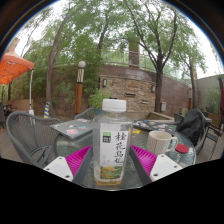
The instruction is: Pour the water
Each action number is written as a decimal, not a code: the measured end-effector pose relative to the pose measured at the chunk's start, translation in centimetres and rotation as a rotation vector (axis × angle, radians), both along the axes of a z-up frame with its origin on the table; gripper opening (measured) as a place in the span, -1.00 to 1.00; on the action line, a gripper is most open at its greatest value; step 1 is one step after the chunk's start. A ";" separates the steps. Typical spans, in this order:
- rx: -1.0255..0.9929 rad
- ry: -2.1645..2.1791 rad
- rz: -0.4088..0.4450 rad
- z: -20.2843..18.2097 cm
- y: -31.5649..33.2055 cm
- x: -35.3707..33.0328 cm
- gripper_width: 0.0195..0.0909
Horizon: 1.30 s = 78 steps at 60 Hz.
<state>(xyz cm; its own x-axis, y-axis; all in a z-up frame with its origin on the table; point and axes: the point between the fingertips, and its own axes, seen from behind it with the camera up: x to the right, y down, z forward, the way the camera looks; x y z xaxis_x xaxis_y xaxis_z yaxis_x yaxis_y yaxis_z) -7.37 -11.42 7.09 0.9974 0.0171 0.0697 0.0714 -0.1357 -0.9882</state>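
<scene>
Gripper clenched on capped bottle, upright; cup beyond, to the right; pouring not yet begun

bottle, at twelve o'clock between the gripper fingers: green-and-white label bearing a vertical column of dark chinese characters, too small to read with certainty. no other legible text appears.
</scene>
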 end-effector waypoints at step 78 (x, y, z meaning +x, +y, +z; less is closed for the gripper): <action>-0.160 2.104 0.290 13.7 5.8 4.4 -0.26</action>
<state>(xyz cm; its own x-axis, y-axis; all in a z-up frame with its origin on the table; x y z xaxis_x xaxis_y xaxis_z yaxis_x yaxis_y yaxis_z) -3.00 -5.58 20.83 -0.4668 0.0373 -0.8836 -0.8185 -0.3965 0.4157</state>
